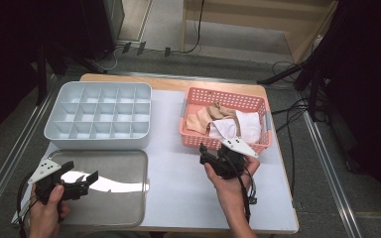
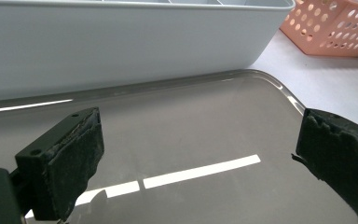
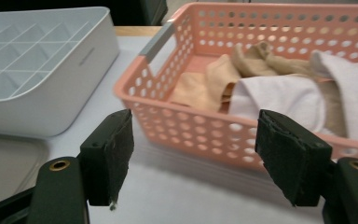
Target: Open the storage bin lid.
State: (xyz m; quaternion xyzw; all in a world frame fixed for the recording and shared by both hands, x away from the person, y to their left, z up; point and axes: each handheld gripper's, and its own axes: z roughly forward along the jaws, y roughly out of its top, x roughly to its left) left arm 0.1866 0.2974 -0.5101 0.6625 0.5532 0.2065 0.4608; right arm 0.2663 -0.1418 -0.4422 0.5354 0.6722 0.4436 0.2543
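Dark surroundings and a grey floor framed a wooden table [image 1: 129, 78] covered by a pale mat, on which stood a white divided organiser [image 1: 99, 115], a steel tray [image 1: 124, 198] and a pink perforated basket [image 1: 225, 96] holding beige socks [image 1: 206, 116] and a white cloth [image 1: 245, 126]. Right gripper [image 1: 208, 154] hung just before the basket's near wall, its jaws spread with nothing between them; the step in hand appeared to be the approach to the basket for a first garment. Left gripper [image 1: 87, 183] hovered low over the tray, jaws likewise wide and empty, apparently waiting. Next, the right gripper would probably need to rise over the rim, tip down and close on a single piece of fabric without catching its neighbour. How many garments lay in the basket could not be told, since they overlapped and the near wall hid their lower parts. Whether the organiser's cells held anything could not be fully judged, though those seen looked bare.
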